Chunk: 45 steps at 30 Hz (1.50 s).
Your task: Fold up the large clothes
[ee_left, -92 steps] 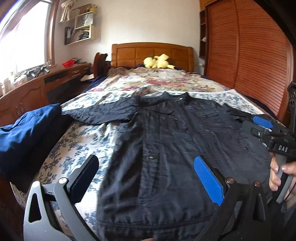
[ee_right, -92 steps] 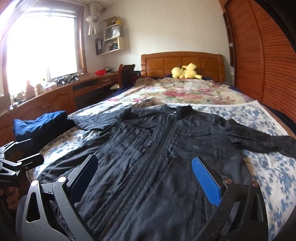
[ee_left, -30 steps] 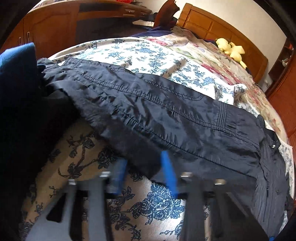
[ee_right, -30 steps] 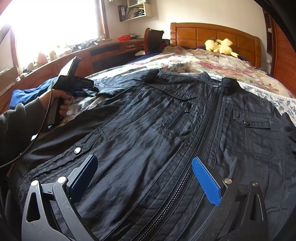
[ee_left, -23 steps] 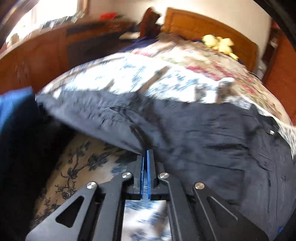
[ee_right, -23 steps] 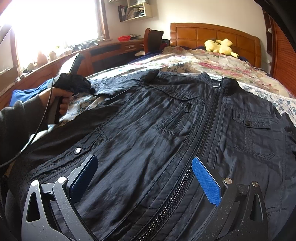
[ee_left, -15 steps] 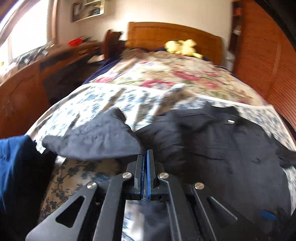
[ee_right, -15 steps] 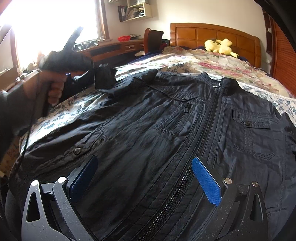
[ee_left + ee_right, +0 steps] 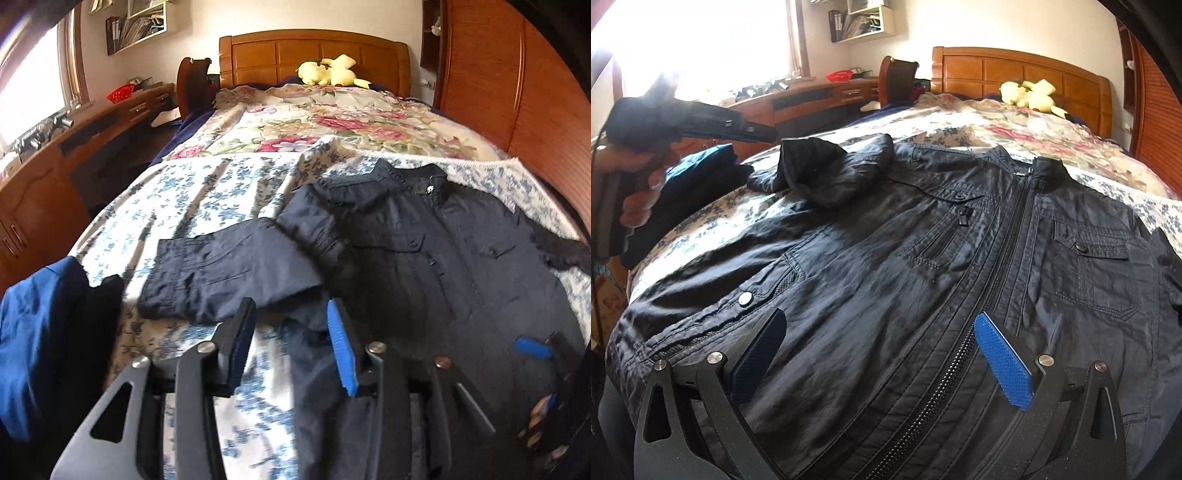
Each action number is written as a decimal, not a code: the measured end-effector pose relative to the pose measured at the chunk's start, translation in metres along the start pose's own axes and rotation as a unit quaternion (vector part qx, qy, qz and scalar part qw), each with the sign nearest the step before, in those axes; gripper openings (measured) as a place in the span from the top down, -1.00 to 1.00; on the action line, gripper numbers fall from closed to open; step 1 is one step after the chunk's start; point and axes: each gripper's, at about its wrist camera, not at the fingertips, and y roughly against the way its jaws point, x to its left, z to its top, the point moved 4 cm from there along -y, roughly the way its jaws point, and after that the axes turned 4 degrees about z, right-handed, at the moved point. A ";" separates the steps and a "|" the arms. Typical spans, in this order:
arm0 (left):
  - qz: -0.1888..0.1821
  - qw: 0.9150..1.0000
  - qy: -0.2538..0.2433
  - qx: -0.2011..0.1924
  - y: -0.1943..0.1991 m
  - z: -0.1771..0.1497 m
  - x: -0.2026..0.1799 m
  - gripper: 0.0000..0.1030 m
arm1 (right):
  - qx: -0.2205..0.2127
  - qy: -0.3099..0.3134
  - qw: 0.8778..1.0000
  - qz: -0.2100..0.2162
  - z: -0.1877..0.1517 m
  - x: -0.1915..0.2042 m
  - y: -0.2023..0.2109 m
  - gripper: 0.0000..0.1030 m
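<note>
Both sets of fingers are spread, nothing gripped. The sleeve, left of centre, should be laid flat across the jacket.

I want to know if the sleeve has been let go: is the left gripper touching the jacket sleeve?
Apart. The right wrist view shows the left gripper in the air, with floral bedding between it and the folded sleeve.

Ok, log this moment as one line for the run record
stage: sleeve fold | left gripper: open, above bed | left sleeve: bunched near shoulder | right gripper: open, over black jacket front
</note>
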 end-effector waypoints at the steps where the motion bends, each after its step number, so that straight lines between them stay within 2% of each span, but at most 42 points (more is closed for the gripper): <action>1: 0.007 1.000 -0.003 0.002 -0.004 -0.001 0.004 0.12 | 0.000 0.000 1.000 0.000 0.000 0.000 0.000 -1.00; 4: 0.020 1.000 0.012 0.013 -0.019 -0.005 0.023 -0.05 | 0.001 0.001 1.000 -0.001 0.000 0.000 0.000 -1.00; 10: 0.045 0.996 0.064 0.036 -0.063 -0.013 0.071 -0.05 | 0.002 0.003 1.000 -0.002 0.000 0.001 -0.001 -1.00; 15: 0.082 0.990 0.098 0.056 -0.102 -0.021 0.110 -0.05 | 0.001 0.003 1.000 -0.002 0.000 0.001 -0.001 -1.00; 18: 0.079 0.986 0.132 0.070 -0.118 -0.030 0.129 -0.06 | 0.005 0.010 1.000 -0.003 0.000 0.003 -0.003 -1.00; 22: 0.062 0.982 0.165 0.073 -0.129 -0.038 0.137 -0.07 | 0.007 0.016 1.000 -0.005 -0.001 0.004 -0.004 -1.00; 28: 0.081 0.979 0.177 0.067 -0.136 -0.036 0.135 -0.07 | 0.007 0.016 1.000 -0.005 -0.001 0.006 -0.004 -1.00; 30: 0.093 0.979 0.164 0.073 -0.140 -0.034 0.132 -0.06 | 0.007 0.015 1.000 -0.005 -0.001 0.006 -0.005 -1.00; 32: 0.096 0.982 0.145 0.076 -0.143 -0.032 0.128 0.11 | 0.007 0.014 1.000 -0.007 -0.001 0.006 -0.005 -1.00; 33: 0.087 0.983 0.141 0.080 -0.144 -0.031 0.125 0.38 | 0.007 0.014 1.000 -0.009 -0.001 0.005 -0.004 -1.00; 34: 0.084 0.983 0.138 0.084 -0.145 -0.031 0.122 0.52 | 0.006 0.014 1.000 -0.009 -0.001 0.005 -0.004 -1.00; 36: 0.100 0.982 0.128 0.091 -0.142 -0.027 0.118 0.68 | 0.005 0.013 1.000 -0.010 -0.001 0.005 -0.004 -1.00; 39: 0.130 0.980 0.134 0.074 -0.120 -0.014 0.112 0.75 | 0.002 0.012 1.000 -0.013 0.000 0.004 -0.001 -1.00; 42: 0.121 0.981 0.149 0.034 -0.082 0.007 0.098 0.77 | -0.005 0.011 1.000 -0.023 0.001 0.003 0.005 -1.00; 45: 0.119 0.986 0.117 -0.005 -0.045 0.033 0.069 0.80 | -0.021 0.014 0.999 -0.029 0.003 0.001 0.023 -1.00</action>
